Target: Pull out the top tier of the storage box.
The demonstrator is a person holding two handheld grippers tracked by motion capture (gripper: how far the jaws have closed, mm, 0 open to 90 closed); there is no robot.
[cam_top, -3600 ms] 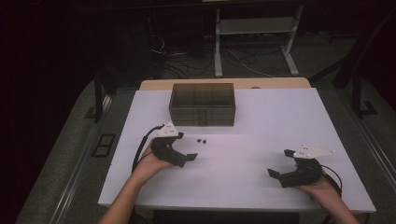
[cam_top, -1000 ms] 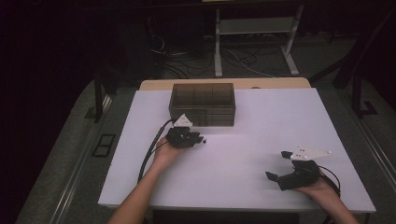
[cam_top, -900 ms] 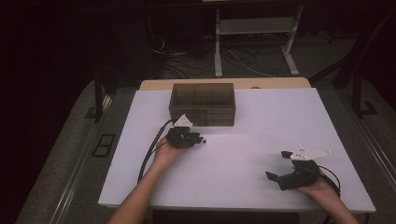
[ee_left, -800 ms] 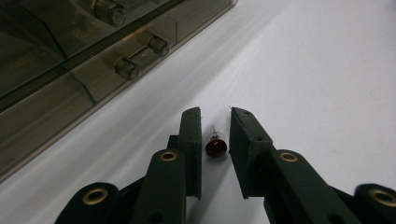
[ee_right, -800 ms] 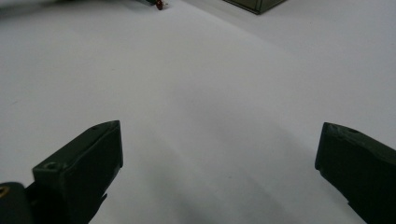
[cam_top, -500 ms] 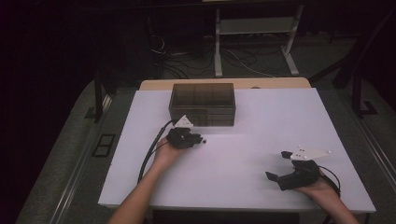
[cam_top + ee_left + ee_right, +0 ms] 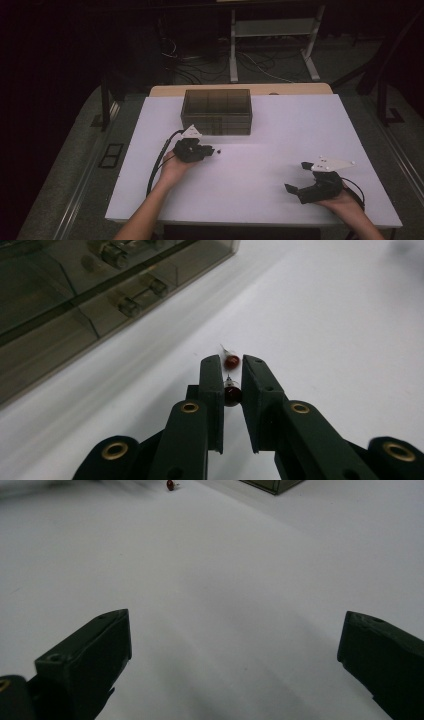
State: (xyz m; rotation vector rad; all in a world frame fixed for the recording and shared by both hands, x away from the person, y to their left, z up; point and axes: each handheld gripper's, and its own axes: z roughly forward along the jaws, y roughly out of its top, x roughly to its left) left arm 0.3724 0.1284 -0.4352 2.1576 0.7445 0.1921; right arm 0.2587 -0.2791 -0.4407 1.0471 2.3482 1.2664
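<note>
Left tongs (image 7: 231, 372) nearly closed on a small dark-red bead-like part (image 7: 232, 395) with a thin wire lead; the jaws have just been closing and the part sits pinched between the pads, just above the white worktop (image 7: 340, 330). A second red part (image 7: 231, 361) of the same kind lies on the worktop right at the jaw tips, its lead pointing away from the tongs; can't tell if it touches them. In the high view the left tongs (image 7: 202, 151) sit just in front of the smoked clear compartment box (image 7: 216, 111), with one small dark part (image 7: 219, 150) on the worktop beside the tips. Box holds small metal cylinders (image 7: 116, 256) in its divided cells.

Right tongs (image 7: 235, 645) wide open, nothing between the jaws, over bare worktop. In the high view the right tongs (image 7: 300, 177) are near the front right of the worktop, well apart from box and parts.
</note>
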